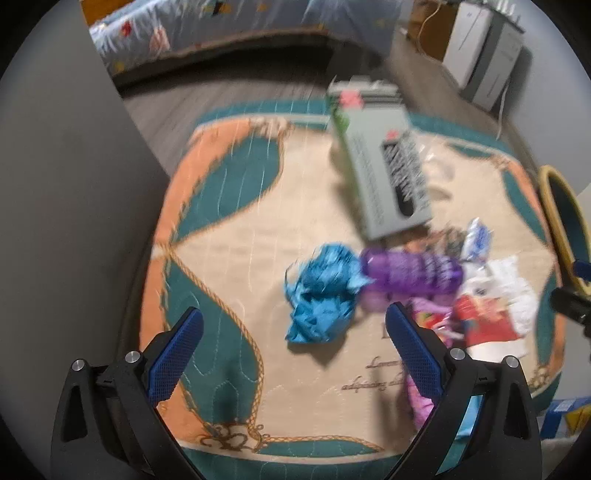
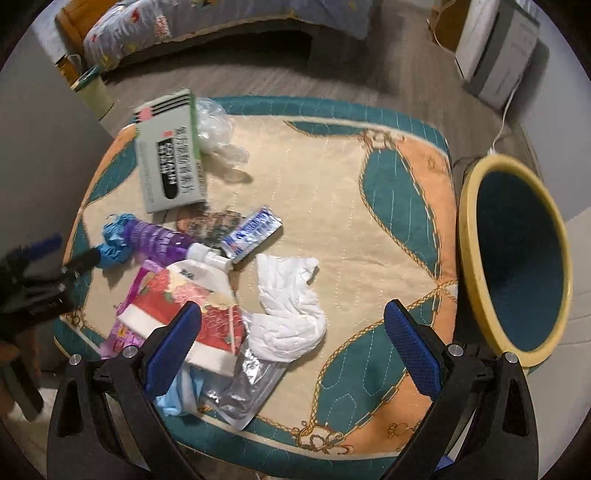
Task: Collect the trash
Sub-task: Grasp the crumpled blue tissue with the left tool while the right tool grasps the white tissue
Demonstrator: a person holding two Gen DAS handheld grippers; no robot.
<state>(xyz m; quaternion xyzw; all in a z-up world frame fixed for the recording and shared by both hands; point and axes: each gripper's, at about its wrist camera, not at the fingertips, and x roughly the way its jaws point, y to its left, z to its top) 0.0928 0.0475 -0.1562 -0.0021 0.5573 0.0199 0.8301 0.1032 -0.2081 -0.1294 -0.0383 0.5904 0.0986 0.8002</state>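
Observation:
Trash lies on a quilted mat (image 2: 295, 177): a crumpled blue paper ball (image 1: 319, 295), a purple bottle (image 1: 410, 271), a grey box (image 1: 384, 173), a red and white pouch (image 2: 195, 310), white crumpled tissue (image 2: 291, 306), a blue-white wrapper (image 2: 255, 232) and a silver foil bag (image 2: 243, 387). My left gripper (image 1: 295, 354) is open and empty, just short of the blue ball. My right gripper (image 2: 291, 354) is open and empty over the tissue and foil bag. A yellow-rimmed bin (image 2: 517, 258) with a dark inside stands right of the mat.
A bed (image 2: 221, 22) with patterned bedding runs along the back. White units (image 2: 495, 55) stand at the back right. A grey wall or panel (image 1: 55, 221) fills the left. The left gripper's body shows at the far left of the right wrist view (image 2: 33, 280).

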